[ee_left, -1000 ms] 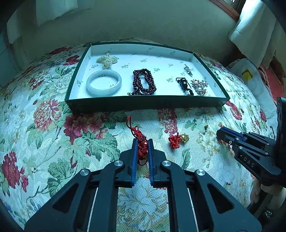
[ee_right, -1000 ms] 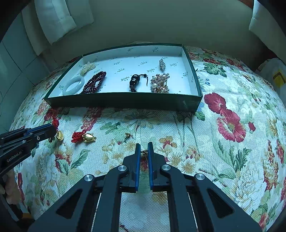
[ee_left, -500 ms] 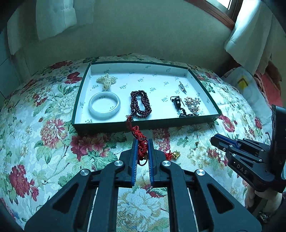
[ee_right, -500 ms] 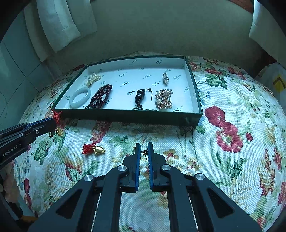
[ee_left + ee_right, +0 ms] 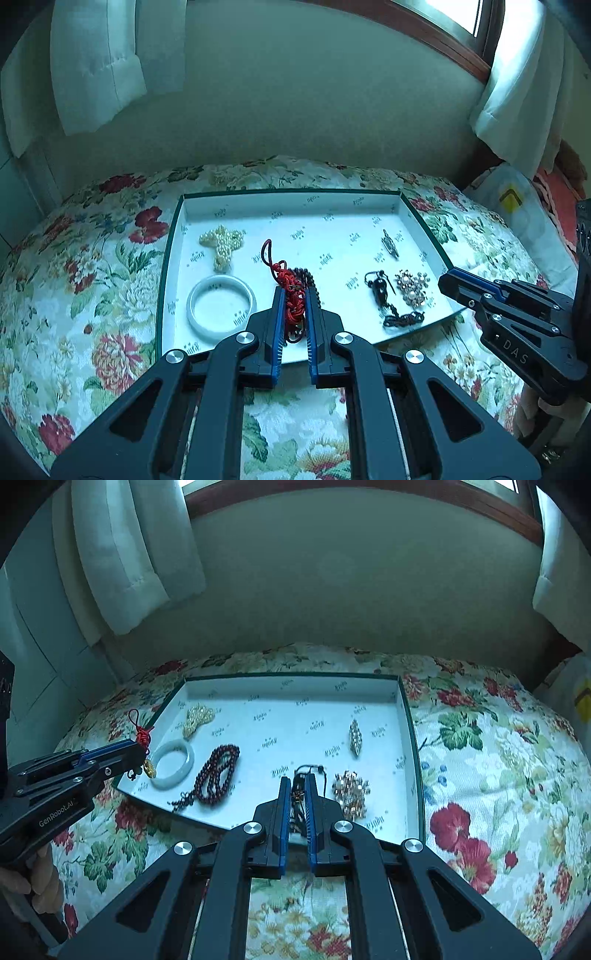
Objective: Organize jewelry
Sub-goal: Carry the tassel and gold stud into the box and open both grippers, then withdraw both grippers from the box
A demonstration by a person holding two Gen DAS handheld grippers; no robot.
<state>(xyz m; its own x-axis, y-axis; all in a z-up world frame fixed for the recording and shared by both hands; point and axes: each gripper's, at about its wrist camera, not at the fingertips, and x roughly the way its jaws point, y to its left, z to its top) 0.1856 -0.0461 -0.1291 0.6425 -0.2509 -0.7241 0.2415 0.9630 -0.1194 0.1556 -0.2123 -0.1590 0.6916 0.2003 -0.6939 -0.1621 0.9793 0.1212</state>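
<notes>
Pinching a red knotted charm (image 5: pixel 291 295), the left fingers (image 5: pixel 277 310) stay nearly closed.

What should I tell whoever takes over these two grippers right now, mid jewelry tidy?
Left gripper: shut on the red knotted charm, lifted in front of the tray.
Right gripper: shut on a small gold piece, too small to identify, also in front of the tray.
In the tray: pearl cross, white bangle, dark red bead string, black pendant, pearl cluster brooch, slim silver brooch.
Done: those six are placed.
Left: set both held pieces down in free tray space, then check the floral cloth for strays.
</notes>
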